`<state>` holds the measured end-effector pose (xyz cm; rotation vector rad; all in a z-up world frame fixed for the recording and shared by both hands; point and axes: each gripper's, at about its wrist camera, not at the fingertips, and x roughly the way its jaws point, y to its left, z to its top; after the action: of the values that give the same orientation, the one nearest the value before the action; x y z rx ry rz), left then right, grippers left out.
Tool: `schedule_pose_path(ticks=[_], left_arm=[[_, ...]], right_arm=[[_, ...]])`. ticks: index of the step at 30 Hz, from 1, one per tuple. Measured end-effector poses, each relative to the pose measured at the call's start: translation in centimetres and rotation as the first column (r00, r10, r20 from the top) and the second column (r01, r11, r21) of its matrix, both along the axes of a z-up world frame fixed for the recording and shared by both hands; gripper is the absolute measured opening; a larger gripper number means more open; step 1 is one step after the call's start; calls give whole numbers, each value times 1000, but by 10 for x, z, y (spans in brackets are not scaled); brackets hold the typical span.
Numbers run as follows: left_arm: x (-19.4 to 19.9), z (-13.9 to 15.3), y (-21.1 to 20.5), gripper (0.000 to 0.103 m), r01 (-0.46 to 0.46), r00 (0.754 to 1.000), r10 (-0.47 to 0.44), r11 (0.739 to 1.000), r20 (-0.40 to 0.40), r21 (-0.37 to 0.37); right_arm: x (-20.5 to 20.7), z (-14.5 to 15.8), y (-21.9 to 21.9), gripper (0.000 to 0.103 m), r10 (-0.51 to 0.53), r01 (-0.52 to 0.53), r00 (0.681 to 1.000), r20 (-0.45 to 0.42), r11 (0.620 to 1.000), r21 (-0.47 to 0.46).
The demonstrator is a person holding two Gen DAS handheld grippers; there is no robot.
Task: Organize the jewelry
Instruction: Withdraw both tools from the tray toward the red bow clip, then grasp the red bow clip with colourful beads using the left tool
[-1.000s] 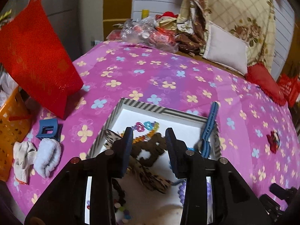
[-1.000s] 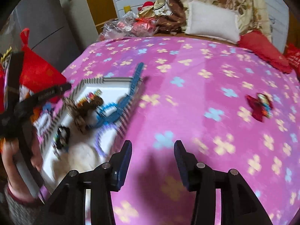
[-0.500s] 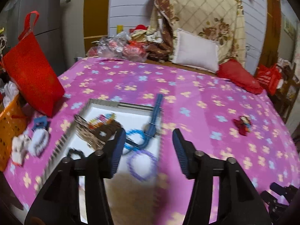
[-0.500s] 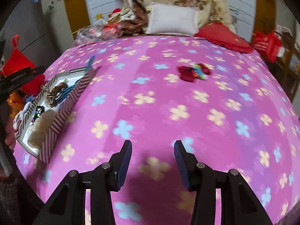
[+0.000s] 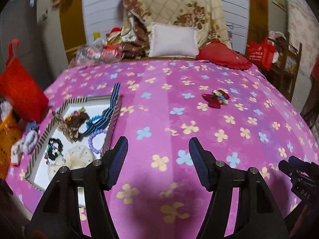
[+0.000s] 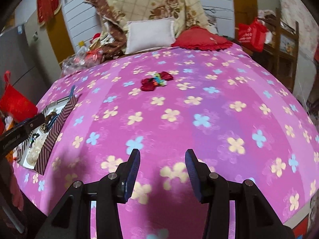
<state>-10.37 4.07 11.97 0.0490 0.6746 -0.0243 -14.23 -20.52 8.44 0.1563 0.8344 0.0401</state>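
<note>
Left hand-held gripper (image 5: 157,155) opening, holding nothing; right hand-held gripper (image 6: 162,165) half open, empty, hovering over bed (image 6: 199,107); red bow (image 6: 156,80) lying upper middle.

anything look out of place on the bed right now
Yes: a red bow hair piece with a multicoloured centre lies alone on the pink blanket, well apart from the striped box that holds the other accessories. A blue striped ribbon also hangs out over the box's far rim.
</note>
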Motion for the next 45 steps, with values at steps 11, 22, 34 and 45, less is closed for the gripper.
schedule_pose_path(ticks=[11,22,34,45], left_arm=[[-8,2,-16,68,-25,1000,25,1000,18,-15],[-6,-11,-18,68,-24,1000,24,1000,4,9],[3,-32,-16,68,9,999,-7,999,-38,38],[25,-49,-9,68,-16,990,19,1000,-137,20]], right_arm=[[-19,-4,-43,45,-86,86,996,15,996,37],[-16,-11,-45,45,-97,97,995,-3,994,40],[5,-19,-27,45,-74,75,997,-29,997,20],[27,-20,-49,45,-102,103,994,-38,995,14]])
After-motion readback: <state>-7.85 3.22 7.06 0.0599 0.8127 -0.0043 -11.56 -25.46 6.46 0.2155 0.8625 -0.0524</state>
